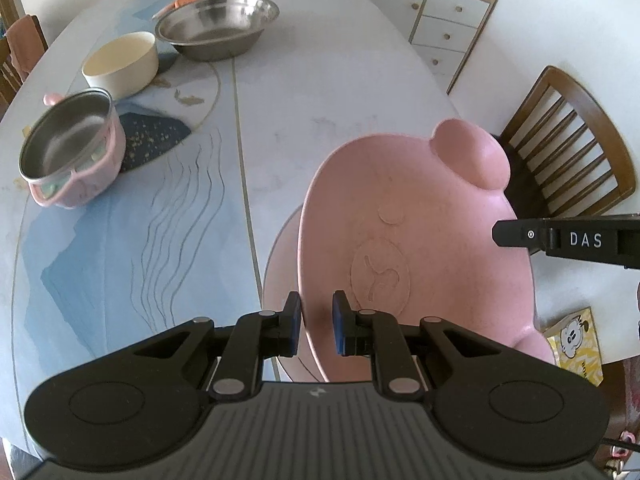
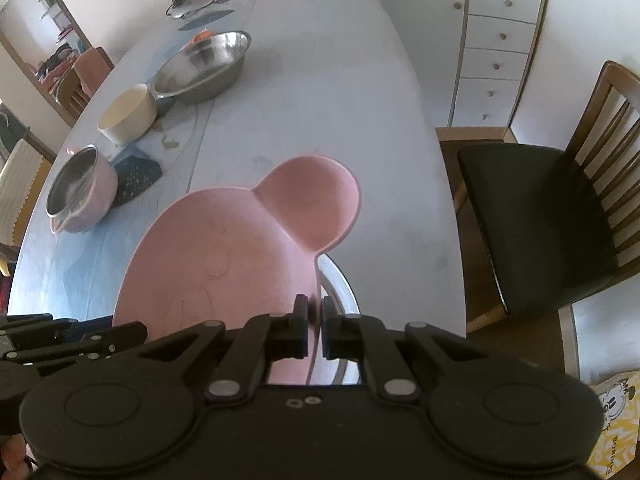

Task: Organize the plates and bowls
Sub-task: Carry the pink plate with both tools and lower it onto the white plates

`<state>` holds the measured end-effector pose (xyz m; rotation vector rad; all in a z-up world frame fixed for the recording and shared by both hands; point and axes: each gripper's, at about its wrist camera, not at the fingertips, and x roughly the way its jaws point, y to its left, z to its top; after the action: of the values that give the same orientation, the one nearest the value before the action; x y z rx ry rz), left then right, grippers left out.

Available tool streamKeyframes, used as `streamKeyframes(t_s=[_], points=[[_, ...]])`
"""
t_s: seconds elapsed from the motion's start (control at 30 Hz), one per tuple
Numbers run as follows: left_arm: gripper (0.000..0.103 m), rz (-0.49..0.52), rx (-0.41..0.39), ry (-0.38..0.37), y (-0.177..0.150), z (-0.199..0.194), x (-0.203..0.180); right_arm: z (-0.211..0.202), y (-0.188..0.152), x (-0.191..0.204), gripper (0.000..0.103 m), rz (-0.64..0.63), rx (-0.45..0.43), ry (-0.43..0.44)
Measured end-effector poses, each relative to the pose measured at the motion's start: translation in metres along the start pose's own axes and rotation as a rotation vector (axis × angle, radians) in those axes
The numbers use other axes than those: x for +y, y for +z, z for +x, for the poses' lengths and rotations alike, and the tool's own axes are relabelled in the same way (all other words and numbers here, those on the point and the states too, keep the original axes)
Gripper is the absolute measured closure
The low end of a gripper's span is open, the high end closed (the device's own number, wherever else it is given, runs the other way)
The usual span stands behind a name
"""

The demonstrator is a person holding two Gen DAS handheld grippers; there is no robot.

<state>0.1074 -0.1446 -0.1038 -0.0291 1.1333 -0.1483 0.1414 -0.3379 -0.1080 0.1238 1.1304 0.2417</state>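
Carrying the pink plate [image 2: 224, 264] together, the left gripper [image 1: 316, 318] and right gripper [image 2: 315, 322] each clench its rim. Next, I judge, lower it onto the desk [image 1: 312, 92], clear of the 3 bowls far left.

Soft daylight, washed-out haze, fisheye-bent edges

Pink bear-shaped plate [image 2: 224, 252] — tilted, held above the table — three bowls beyond.

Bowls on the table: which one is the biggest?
The wide steel bowl, farthest along the table. It is shallow and bare metal all over; the cream bowl and the pink-cased steel bowl are narrower and deeper.
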Motion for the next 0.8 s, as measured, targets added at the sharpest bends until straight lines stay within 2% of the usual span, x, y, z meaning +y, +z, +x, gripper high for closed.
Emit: streamKeyframes(t_s=[0.37,0.8], points=[[0.088,0.001,0.022,0.021,-0.008,0.025,-0.001,0.023,-0.01,-0.013,0.096,-0.022,0.021,0.03],[0.088,0.027,0.053,-0.017,-0.008,0.034,-0.003,0.026,-0.004,-0.016,0.097,-0.066,0.021,0.012]])
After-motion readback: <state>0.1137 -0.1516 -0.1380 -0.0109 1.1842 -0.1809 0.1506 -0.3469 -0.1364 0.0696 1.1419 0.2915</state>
